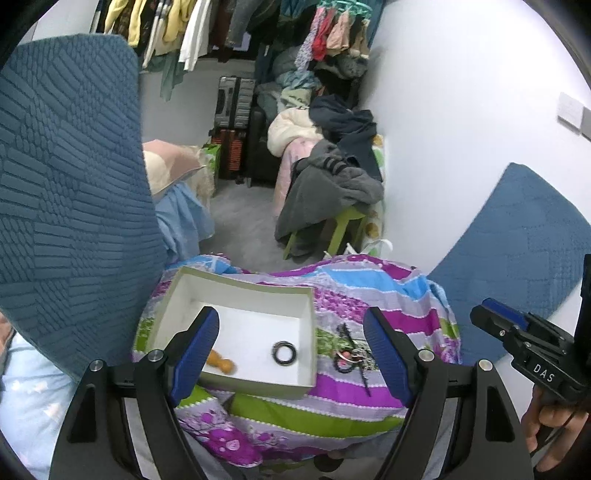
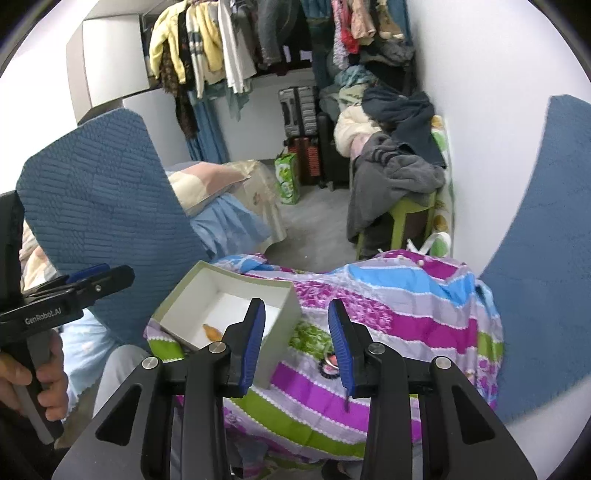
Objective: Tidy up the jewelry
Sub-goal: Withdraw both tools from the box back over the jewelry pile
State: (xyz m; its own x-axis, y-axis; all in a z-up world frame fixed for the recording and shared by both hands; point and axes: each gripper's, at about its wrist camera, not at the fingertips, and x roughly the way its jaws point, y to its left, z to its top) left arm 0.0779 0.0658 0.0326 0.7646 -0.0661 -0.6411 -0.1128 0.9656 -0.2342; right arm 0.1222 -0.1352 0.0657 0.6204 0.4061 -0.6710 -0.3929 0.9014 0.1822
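A white open box [image 1: 236,295] sits on a striped purple, green and blue cloth [image 1: 388,295]. Inside it lie a black ring-shaped bangle [image 1: 283,353] and an orange piece [image 1: 221,363]. A small pile of jewelry [image 1: 351,356] with a black hairpin lies on the cloth right of the box. My left gripper [image 1: 293,347] is open wide above the box and pile, empty. My right gripper [image 2: 297,341] is open and empty, above the box's right edge [image 2: 284,325] and the jewelry pile [image 2: 330,363]. The orange piece [image 2: 212,332] shows in the box.
Blue textured cushions [image 1: 70,192] stand at the left and right [image 1: 517,266]. Behind are a green stool with grey clothes [image 1: 332,192], suitcases [image 1: 236,125], hanging clothes [image 1: 177,29] and a white wall [image 1: 461,110].
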